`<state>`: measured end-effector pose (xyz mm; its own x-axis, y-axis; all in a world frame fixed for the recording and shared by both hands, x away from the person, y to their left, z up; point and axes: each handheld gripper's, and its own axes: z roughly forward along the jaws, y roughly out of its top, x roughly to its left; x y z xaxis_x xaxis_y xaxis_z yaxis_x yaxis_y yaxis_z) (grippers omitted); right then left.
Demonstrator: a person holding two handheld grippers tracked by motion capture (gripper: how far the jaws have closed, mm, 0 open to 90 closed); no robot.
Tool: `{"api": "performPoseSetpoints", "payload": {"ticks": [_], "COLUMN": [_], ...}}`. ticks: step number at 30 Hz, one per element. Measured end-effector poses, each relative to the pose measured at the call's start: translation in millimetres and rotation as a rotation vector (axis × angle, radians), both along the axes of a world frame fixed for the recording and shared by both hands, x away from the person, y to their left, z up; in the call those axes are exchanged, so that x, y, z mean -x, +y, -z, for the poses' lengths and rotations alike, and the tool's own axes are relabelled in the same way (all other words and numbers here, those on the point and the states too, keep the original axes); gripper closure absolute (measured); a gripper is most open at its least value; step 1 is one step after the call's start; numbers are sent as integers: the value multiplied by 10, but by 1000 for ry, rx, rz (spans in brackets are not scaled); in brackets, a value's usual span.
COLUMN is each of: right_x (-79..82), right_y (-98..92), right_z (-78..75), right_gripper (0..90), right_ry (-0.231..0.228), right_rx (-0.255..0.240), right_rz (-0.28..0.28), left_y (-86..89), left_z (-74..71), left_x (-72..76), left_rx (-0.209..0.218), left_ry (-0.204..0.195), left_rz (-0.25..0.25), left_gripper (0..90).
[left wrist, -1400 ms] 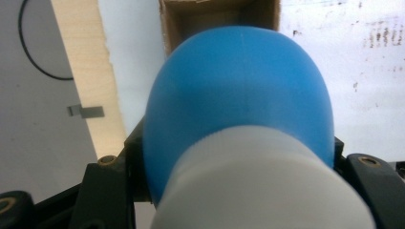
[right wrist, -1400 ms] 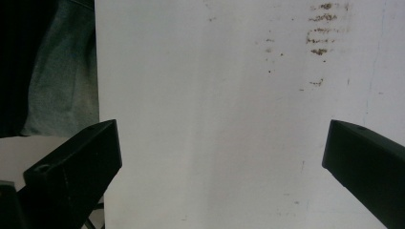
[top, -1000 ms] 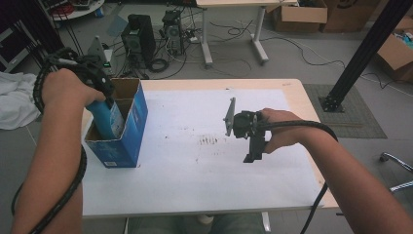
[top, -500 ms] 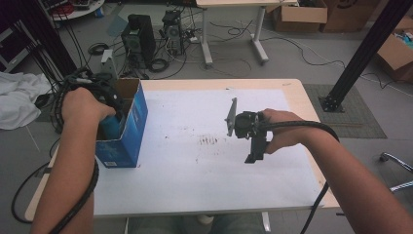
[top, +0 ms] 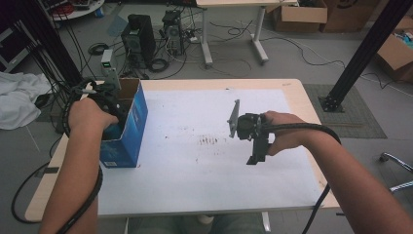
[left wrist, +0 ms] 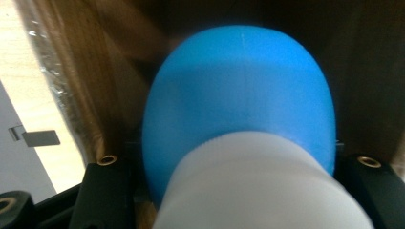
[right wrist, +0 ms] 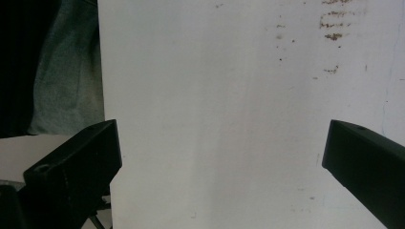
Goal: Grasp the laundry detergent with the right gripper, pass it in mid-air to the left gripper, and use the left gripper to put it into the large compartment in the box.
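Note:
An open blue cardboard box (top: 129, 134) stands at the table's left edge. My left gripper (top: 103, 100) reaches down into it, shut on a rounded blue object with a white end (left wrist: 239, 90). That object sits between the two black jaws, with the box's brown inner walls (left wrist: 86, 81) around it. A bit of the blue object (top: 116, 130) shows under the hand in the high view. My right gripper (top: 255, 157) hovers over the white sheet (top: 195, 170) right of centre. Its jaws are wide apart with nothing between them, and they point down at the sheet (right wrist: 215, 95).
Small brown stains (top: 209, 141) mark the sheet's middle. The wooden table rim (top: 298, 87) borders the sheet. On the floor behind are computer towers (top: 139, 36), cables and a desk leg (top: 206, 36). A black post (top: 360, 53) stands at right and a white cloth (top: 19, 100) lies at left.
My left hand has lowered the blue object from above the box down into it. The right gripper has stayed in place, open.

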<state>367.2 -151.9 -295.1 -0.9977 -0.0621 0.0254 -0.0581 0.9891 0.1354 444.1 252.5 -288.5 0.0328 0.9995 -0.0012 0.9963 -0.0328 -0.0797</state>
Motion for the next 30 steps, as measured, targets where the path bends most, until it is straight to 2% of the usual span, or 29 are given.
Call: {"api": "performPoseSetpoints", "payload": {"ticks": [11, 15, 30], "right_x": [1, 5, 10], "right_y": [10, 33, 36], "right_z": [17, 2, -18], "right_gripper": [0, 0, 0], "right_ry": [-4, -6, -10], "right_rx": [6, 4, 1], "right_rz": [5, 0, 1], "left_y": [12, 53, 52], "left_z": [17, 18, 11], "left_x": [23, 36, 76], "left_rx": [2, 21, 28], "left_ry": [-12, -28, -46], "left_rz": [8, -4, 14], "left_gripper": [392, 391, 385]}}
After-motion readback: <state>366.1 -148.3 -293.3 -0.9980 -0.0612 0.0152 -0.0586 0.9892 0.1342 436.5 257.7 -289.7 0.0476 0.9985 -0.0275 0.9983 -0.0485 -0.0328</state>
